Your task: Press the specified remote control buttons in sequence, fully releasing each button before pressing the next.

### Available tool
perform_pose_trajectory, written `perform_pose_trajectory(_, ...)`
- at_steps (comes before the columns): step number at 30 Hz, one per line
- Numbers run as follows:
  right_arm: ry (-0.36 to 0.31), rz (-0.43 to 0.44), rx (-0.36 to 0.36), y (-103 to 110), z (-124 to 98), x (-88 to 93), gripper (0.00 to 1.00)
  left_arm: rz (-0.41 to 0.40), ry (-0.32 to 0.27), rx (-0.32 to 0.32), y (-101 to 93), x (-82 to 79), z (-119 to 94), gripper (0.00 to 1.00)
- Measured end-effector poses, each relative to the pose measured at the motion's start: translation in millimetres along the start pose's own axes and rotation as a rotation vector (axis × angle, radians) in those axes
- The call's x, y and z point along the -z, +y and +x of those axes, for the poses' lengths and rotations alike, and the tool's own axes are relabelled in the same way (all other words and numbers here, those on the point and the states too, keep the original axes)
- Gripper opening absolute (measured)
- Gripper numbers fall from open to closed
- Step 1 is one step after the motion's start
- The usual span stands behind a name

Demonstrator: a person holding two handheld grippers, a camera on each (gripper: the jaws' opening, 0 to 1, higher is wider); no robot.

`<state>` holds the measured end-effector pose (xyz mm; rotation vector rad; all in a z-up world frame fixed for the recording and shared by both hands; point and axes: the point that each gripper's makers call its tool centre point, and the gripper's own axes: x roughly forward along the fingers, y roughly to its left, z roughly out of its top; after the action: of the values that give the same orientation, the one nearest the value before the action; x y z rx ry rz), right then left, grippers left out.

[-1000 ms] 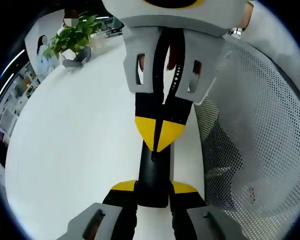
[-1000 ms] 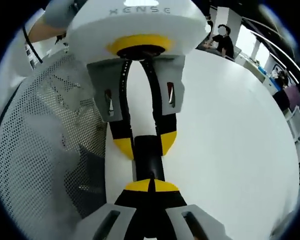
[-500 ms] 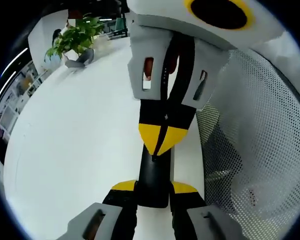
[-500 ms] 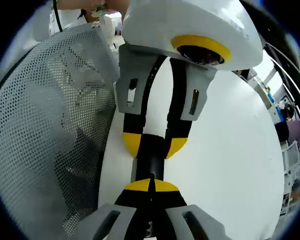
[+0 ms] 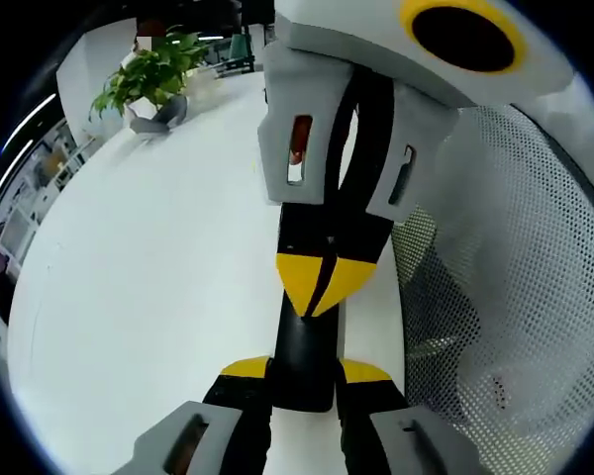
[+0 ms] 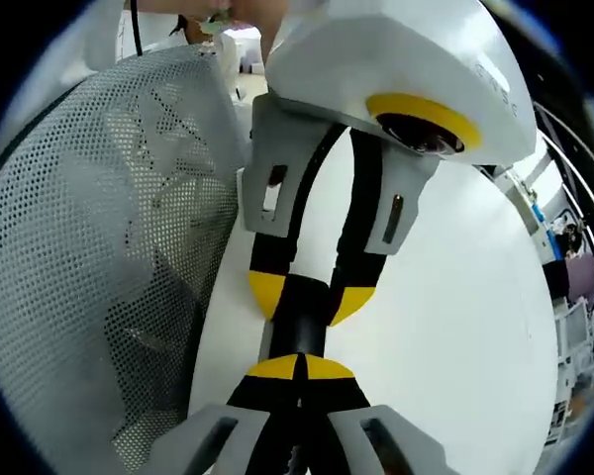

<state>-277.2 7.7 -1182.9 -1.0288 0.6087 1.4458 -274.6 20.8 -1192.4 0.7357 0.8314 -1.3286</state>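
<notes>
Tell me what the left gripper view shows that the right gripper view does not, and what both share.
Left gripper view alone: a potted plant far across the white table. Right gripper view alone: shelving beyond the table's far edge. Both share the black remote control, held at one end by the left hand-held gripper and met at the other by the closed right hand-held gripper, and a white mesh chair back.

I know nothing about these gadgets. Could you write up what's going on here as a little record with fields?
Held object: slim black remote control
Left gripper: shut on the remote, one yellow tip on each side
Right gripper: yellow tips shut together, on the remote's top face, apparently pressing
Surface: white table
Beside table: white perforated mesh panel
Far end: green potted plant
</notes>
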Motion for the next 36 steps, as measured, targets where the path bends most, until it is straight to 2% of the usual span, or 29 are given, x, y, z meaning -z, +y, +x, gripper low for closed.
perform_pose_trajectory(7, -0.008, -0.004, -0.015, 0, 2, -0.1, 0.00, 0.003, 0.000, 0.002, -0.2, 0.9, 1, 0.24)
perform_pose_trajectory(13, -0.009, 0.085, -0.030, -2, 3, 0.3, 0.00, 0.009, 0.009, 0.002, 0.0, 1.3, 1, 0.24)
perform_pose_trajectory(14, -0.053, 0.176, -0.012, -2, 3, 0.1, 0.00, 0.009, 0.009, 0.003, 0.0, 1.3, 1, 0.24)
perform_pose_trajectory(16, -0.087, 0.262, -0.020, -3, 3, -0.4, 0.00, 0.007, 0.008, 0.000, 0.0, 1.6, 1, 0.24)
perform_pose_trajectory(19, -0.167, 0.289, -0.021, -4, 2, -0.1, 0.00, 0.005, 0.007, -0.001, 0.1, 1.7, 1, 0.24)
perform_pose_trajectory(22, -0.202, 0.364, -0.031, -2, 0, 3.5, 0.00, -0.001, -0.002, -0.002, 0.4, 2.2, 1, 0.24)
perform_pose_trajectory(24, -0.196, 0.369, -0.034, -1, -3, 8.0, 0.02, -0.001, -0.005, 0.000, 0.9, 2.2, 1, 0.24)
perform_pose_trajectory(28, -0.163, 0.361, -0.019, 0, -9, 21.5, 0.17, 0.005, 0.002, 0.001, 0.9, 2.4, 1, 0.24)
perform_pose_trajectory(33, -0.143, 0.384, -0.022, 1, -16, 38.0, 0.24, 0.006, 0.005, 0.001, 1.2, 2.7, 0, 0.24)
perform_pose_trajectory(36, -0.103, 0.378, -0.035, 6, -16, 52.0, 0.24, 0.008, 0.016, -0.001, 1.0, 2.4, 0, 0.24)
